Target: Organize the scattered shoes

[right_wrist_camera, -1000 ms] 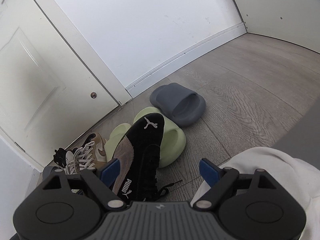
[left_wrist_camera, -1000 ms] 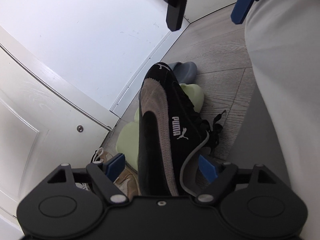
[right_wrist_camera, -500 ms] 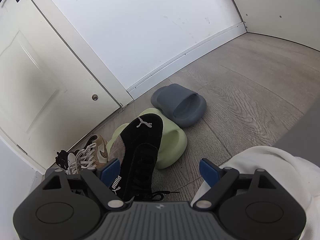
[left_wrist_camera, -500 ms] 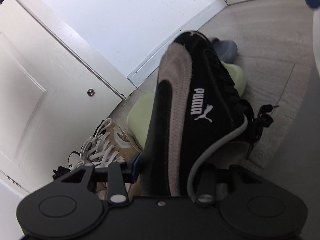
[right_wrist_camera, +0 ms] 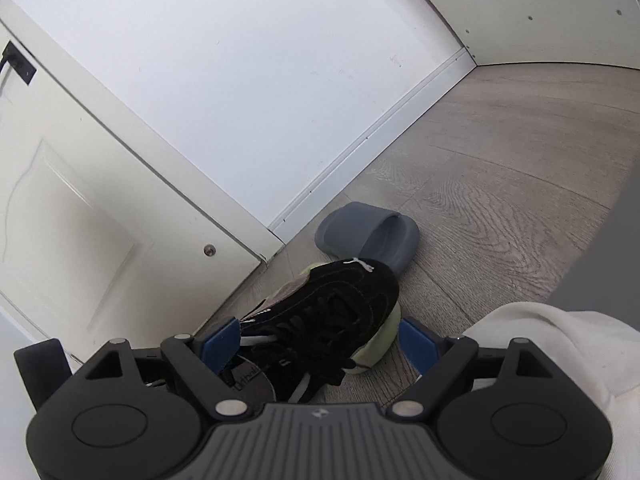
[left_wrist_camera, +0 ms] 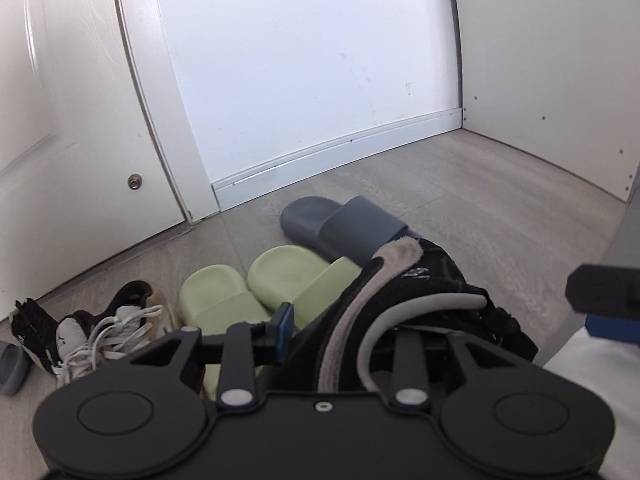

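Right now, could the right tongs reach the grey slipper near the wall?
Probably not straight ahead: the right tongs are open and empty, but the black sneaker clamped in the left tongs sits between them and the grey slipper. Going around looks possible.

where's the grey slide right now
In the left wrist view the grey slide lies on the floor near the baseboard, just behind the green slides and the black sneaker.
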